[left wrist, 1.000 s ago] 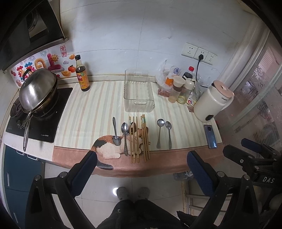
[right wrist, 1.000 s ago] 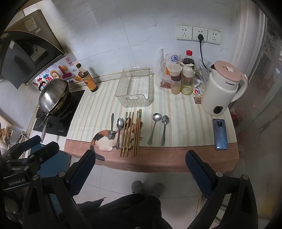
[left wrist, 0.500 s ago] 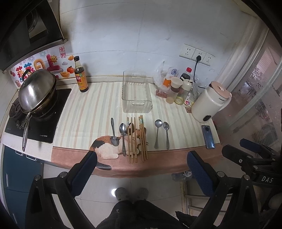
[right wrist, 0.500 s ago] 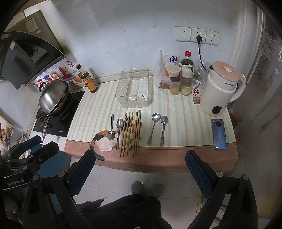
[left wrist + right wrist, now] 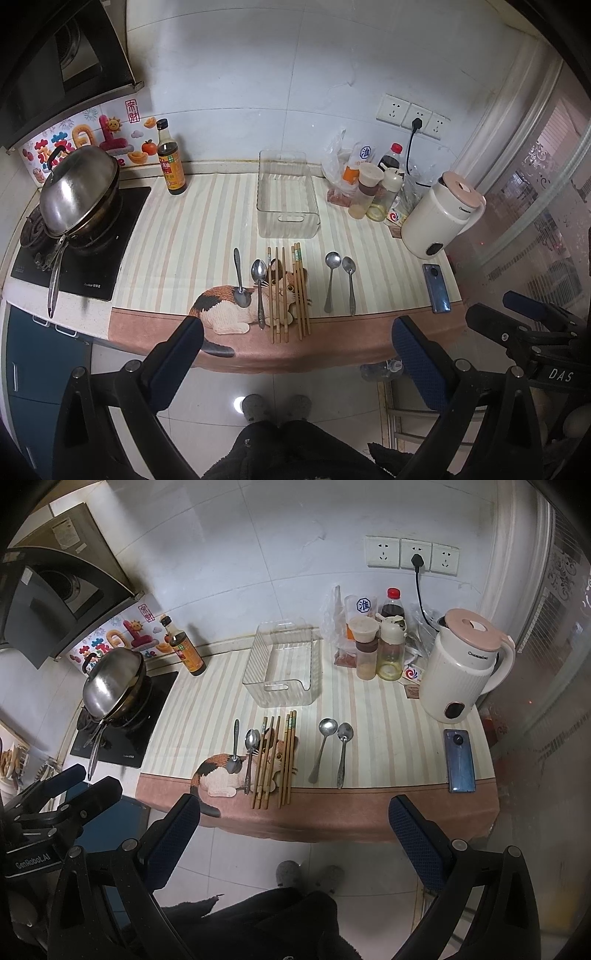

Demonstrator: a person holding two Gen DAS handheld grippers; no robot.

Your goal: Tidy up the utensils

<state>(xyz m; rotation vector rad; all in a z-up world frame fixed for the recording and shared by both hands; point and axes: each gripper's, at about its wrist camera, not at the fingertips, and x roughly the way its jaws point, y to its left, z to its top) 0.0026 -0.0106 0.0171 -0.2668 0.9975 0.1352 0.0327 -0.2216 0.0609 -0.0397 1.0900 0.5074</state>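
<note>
Far left of the table [image 5: 173, 236]: stove [image 5: 74, 254] carrying a lidded wok [image 5: 79, 188], handle toward the front edge; a dark sauce bottle [image 5: 170, 162] upright near the wall, well apart from the work.

Left-centre, on the cat picture of the mat [image 5: 225, 310]: two spoons [image 5: 240, 277] side by side, one bowl toward the front edge, the other bowl toward the wall. Just beside them, chopsticks [image 5: 286, 291] in two parallel bundles, ends near the mat's front border. Probably laid out in sorted rows so each kind can be picked singly.

Centre, behind the chopsticks: clear plastic bin [image 5: 286, 195], holding nothing, handle cut-out facing the front; likely the intended destination, set near the utensils to shorten each carry.

Right-centre: second pair of spoons [image 5: 330, 751], bowls toward the wall, handles toward the front edge, convenient for a pinch from the front.

Right: condiment jars and bottles [image 5: 373, 646] grouped by the wall, white kettle [image 5: 463, 664] plugged in, phone [image 5: 460, 760] flat near the edge.

Left claw [image 5: 291, 358] spread wide, holding nothing, off the table's front edge above the floor. Right claw [image 5: 295, 834] likewise wide and unloaded. Task judged not yet begun; all utensils on the mat, none in the bin.
</note>
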